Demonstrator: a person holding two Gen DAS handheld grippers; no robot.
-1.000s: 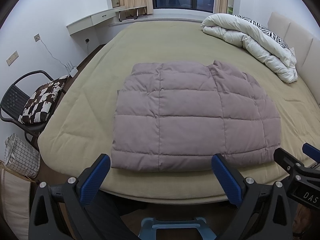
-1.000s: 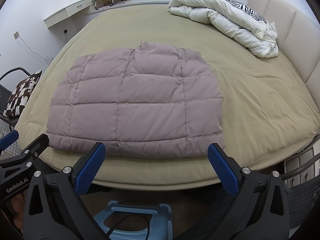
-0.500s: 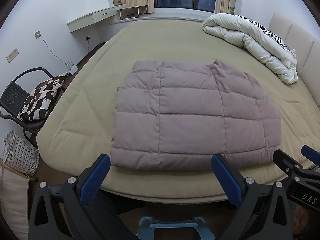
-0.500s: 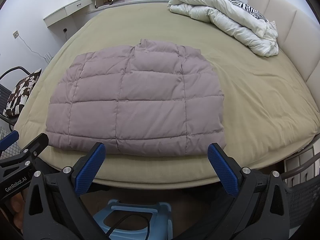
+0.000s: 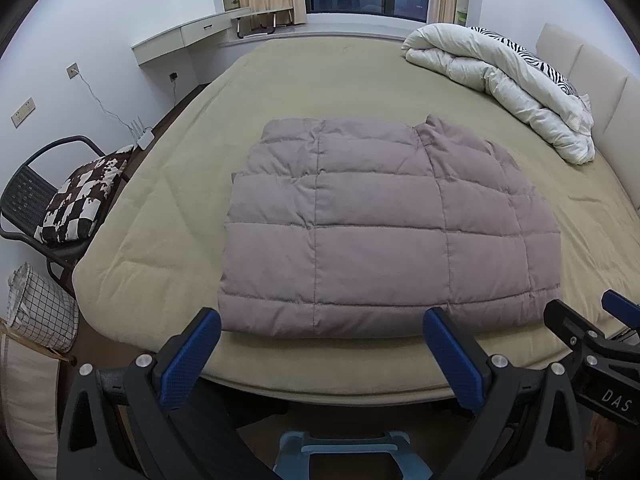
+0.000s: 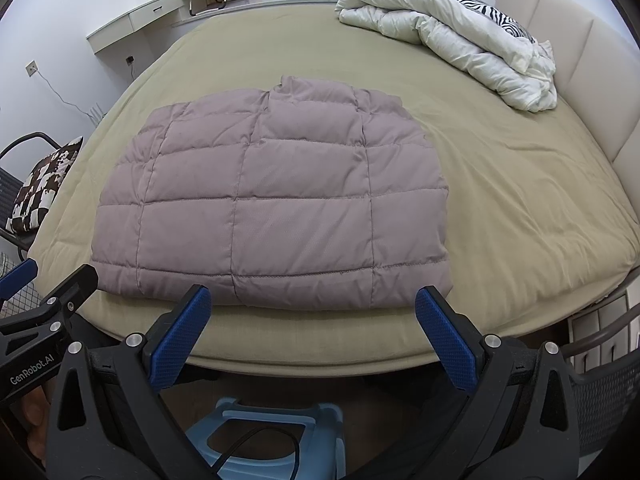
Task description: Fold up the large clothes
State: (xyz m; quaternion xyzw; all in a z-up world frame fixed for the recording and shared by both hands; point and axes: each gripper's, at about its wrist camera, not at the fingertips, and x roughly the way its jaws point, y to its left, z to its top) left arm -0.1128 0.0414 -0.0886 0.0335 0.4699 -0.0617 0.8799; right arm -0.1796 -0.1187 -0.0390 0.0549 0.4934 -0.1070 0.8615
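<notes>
A mauve quilted down jacket lies folded into a flat rectangle on the olive bedspread, near the bed's front edge. It also shows in the right wrist view. My left gripper is open and empty, held just off the front edge of the bed, short of the jacket's hem. My right gripper is open and empty, also in front of the hem. Each gripper shows at the edge of the other's view.
A white duvet with a zebra pillow is piled at the back right by the headboard. A chair with a checked cushion and a wire basket stand left of the bed. A blue stool is below.
Both grippers have lifted and drifted slightly, so the view shows a little more of the room. The jacket has not moved. Both stay open.
</notes>
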